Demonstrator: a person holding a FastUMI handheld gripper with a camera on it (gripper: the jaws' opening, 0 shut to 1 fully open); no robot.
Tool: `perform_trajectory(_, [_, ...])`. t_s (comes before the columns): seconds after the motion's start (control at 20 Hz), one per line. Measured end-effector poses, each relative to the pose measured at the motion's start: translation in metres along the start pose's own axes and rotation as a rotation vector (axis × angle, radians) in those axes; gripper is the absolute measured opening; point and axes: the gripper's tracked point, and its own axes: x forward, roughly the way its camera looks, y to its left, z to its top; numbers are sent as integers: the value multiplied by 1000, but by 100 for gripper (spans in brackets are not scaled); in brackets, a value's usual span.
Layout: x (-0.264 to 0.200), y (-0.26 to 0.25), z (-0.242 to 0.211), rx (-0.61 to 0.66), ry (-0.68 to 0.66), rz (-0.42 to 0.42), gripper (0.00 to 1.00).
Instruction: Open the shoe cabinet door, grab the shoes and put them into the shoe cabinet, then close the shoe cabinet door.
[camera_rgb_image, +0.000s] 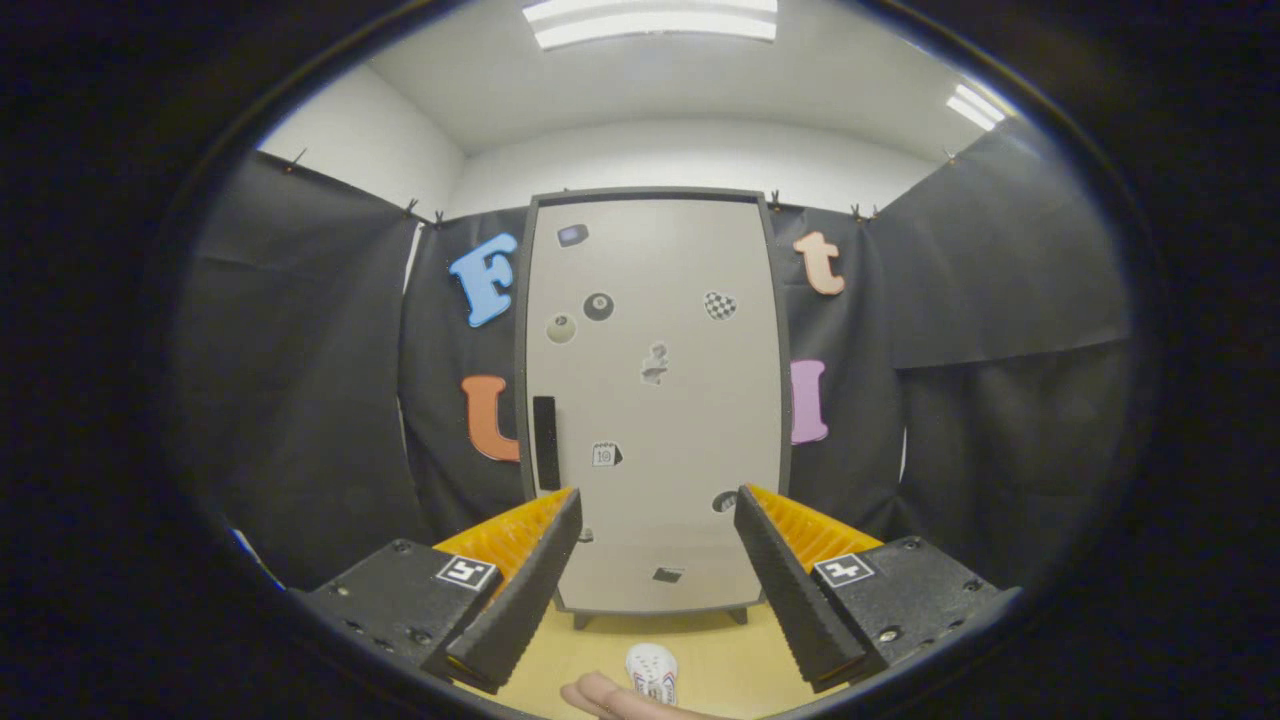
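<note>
i see the cabinet (655, 400) dead ahead, door shut, its dark handle (545, 442) on the left edge and stickers (598, 306) scattered across the front. my gripper (655, 580) is spread wide, holding nothing. between the fingers, low on the floor (715, 650), sits a white shoe (652, 672) with a finger (615, 700) touching it.

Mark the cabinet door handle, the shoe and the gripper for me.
door handle (545, 442): gripper view, middle of the dark vertical bar.
shoe (651, 668): gripper view, its white perforated top.
gripper (658, 538): gripper view, open, midway between fingertips.
</note>
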Motion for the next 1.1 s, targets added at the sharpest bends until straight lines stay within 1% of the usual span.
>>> perform_trajectory(0.2, [40,15,27,-42,-91,8,100])
perform_trajectory(0.3, [61,20,27,-39,-96,9,100])
perform_trajectory(0.45, [103,41,30,-41,-105,56,100])
perform_trajectory(0.55, [129,56,18,-48,-58,84,100])
perform_trajectory(0.7, [158,94,6,-32,3,180,100])
perform_trajectory(0.8, [175,113,0,-42,22,210,100])
perform_trajectory(0.9, [191,129,-13,-49,68,215,100])
perform_trajectory(1.1, [221,143,-34,-43,145,169,100])
